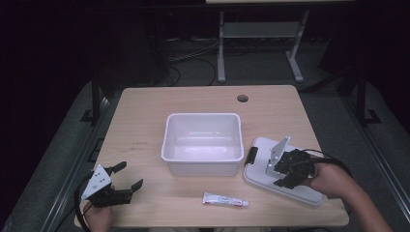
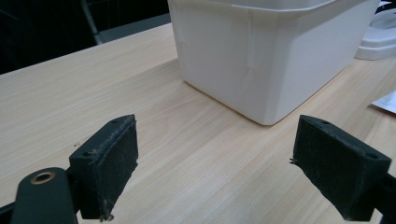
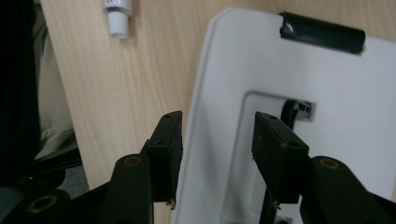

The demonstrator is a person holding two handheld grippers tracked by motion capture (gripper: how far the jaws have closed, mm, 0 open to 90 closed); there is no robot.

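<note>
A white plastic bin stands empty at the table's middle. Its white lid lies flat to the right, with a black clip at its near-bin end. My right gripper hovers over the lid, open. In the right gripper view its jaws straddle the lid's long edge, one over wood, one over the lid's recess. A small white tube lies near the front edge. My left gripper rests open at the front left, with the bin's wall ahead of its jaws.
The light wooden table has a cable hole at the back. The tube's cap lies left of the lid. Dark floor, cables and another table's legs lie beyond the far edge.
</note>
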